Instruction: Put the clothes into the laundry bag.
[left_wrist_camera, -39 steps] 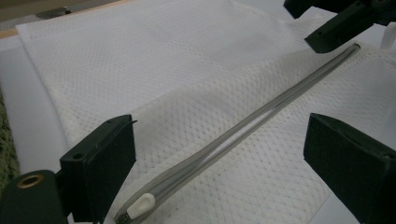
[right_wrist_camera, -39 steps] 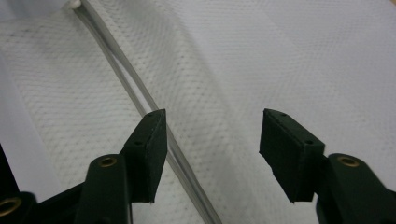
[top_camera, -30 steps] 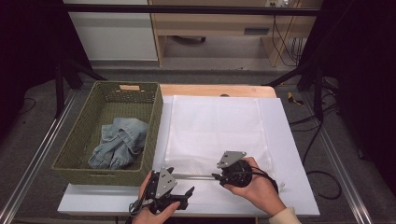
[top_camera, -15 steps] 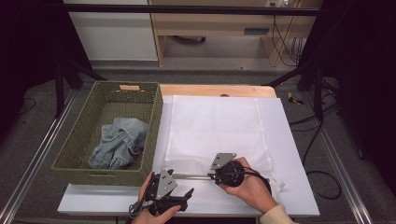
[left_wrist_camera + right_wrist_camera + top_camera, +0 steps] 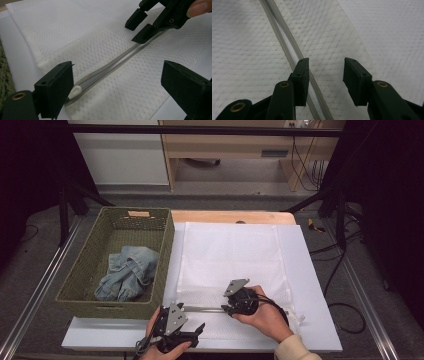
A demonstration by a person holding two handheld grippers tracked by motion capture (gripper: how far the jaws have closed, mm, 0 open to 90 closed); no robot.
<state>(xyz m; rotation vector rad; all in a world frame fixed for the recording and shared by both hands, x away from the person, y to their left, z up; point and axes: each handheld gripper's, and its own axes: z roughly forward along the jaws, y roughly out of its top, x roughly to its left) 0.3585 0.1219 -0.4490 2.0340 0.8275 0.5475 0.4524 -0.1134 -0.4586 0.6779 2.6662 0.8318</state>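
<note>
A white mesh bag (image 5: 230,255) lies flat on the white table (image 5: 310,285), its grey zipper (image 5: 202,309) running along the near side. My left gripper (image 5: 192,320) is open at the zipper's left end. The white zipper pull (image 5: 75,92) lies just beside its left-hand jaw, and the zipper (image 5: 117,63) runs away between the wide jaws. My right gripper (image 5: 229,307) hovers low over the zipper farther right. Its jaws have just been opening and stand apart (image 5: 325,62), with the zipper (image 5: 284,42) passing under the left one and only mesh between them.
A green woven basket (image 5: 162,265) stands left of the bag with a blue denim garment (image 5: 125,275) inside. The table's near edge runs just under both hands. Cables (image 5: 345,310) lie on the floor at the right.
My right gripper has shifted a little to the left along the zipper and sunk closer to the bag. The left gripper has kept still.
</note>
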